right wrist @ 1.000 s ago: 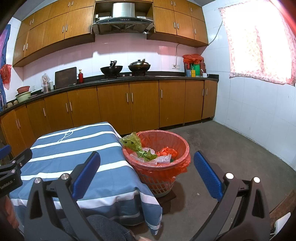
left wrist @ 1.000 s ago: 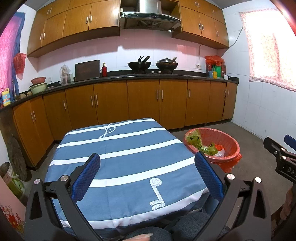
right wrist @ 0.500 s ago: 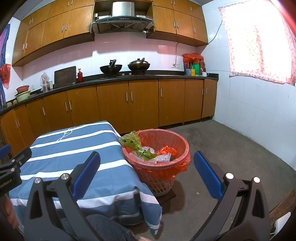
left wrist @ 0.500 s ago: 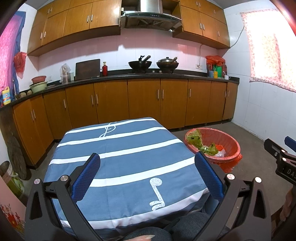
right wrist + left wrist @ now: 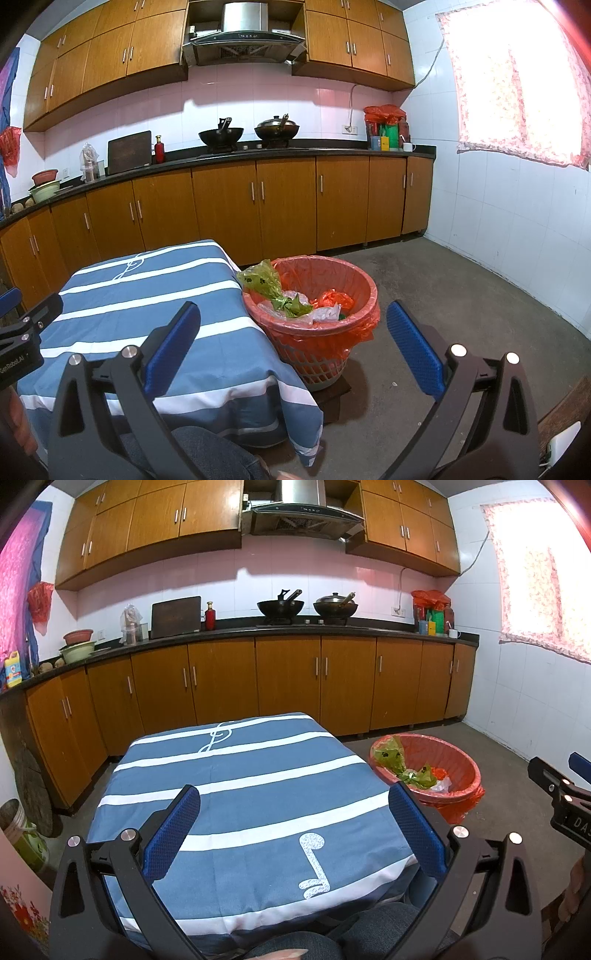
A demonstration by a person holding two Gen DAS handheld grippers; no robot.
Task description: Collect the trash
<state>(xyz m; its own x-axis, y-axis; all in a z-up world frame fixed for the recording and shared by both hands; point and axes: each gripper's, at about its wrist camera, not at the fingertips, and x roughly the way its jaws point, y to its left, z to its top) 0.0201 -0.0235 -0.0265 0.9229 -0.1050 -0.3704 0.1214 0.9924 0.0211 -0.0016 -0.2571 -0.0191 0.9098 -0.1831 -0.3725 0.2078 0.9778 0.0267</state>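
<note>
A red basket point(image 5: 325, 332) lined with a red bag stands on the floor right of the table; it also shows in the left wrist view point(image 5: 458, 771). It holds a green bag point(image 5: 266, 282), clear plastic point(image 5: 325, 312) and red plastic point(image 5: 336, 297). The table has a blue and white striped cloth point(image 5: 240, 775), which also shows in the right wrist view point(image 5: 147, 291), with no loose object on it. My left gripper point(image 5: 293, 825) is open and empty above the table's near edge. My right gripper point(image 5: 293, 343) is open and empty, in front of the basket.
Brown cabinets point(image 5: 288, 683) run along the back wall under a dark counter with two woks point(image 5: 280, 607), bottles and bowls. A tiled wall and a curtained window point(image 5: 517, 74) are at the right. Grey floor point(image 5: 461, 295) lies beyond the basket. A pot point(image 5: 22, 842) stands at lower left.
</note>
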